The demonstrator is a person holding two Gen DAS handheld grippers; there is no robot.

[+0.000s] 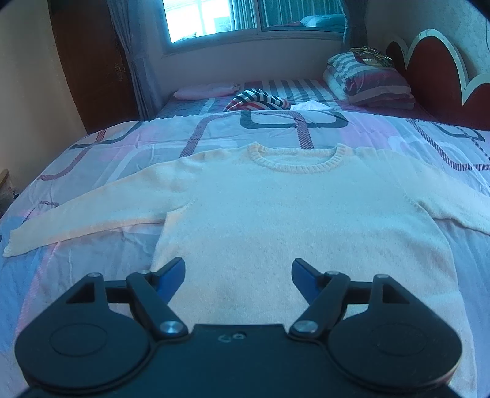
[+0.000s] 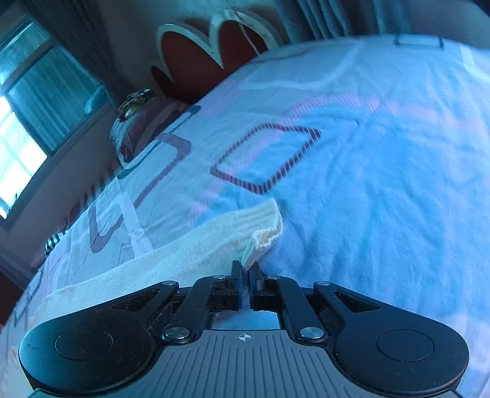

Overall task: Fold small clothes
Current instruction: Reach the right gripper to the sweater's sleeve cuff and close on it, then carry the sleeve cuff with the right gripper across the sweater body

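Jaws of the right gripper (image 2: 245,269) pinch the ribbed cuff (image 2: 263,223) of a fuzzy cream sweater (image 1: 275,214). Left gripper (image 1: 238,269) hovers open over its hem, on a patterned bedsheet (image 1: 122,144).

Fuzzy knit sweater (image 1: 275,220); smooth printed cotton bedsheet (image 1: 122,144); matt plastic gripper (image 1: 238,269).

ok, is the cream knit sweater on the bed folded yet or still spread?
Spread. The cream knit sweater lies flat, both sleeves out sideways. The right gripper is shut on one sleeve cuff; no fold made yet.

Left wrist view: low over the sweater (image 1: 275,220), facing the window (image 1: 214,18).
Right wrist view: tilted, close above a cuff (image 2: 260,226).
Shared: bed (image 1: 122,254), headboard (image 1: 435,67).
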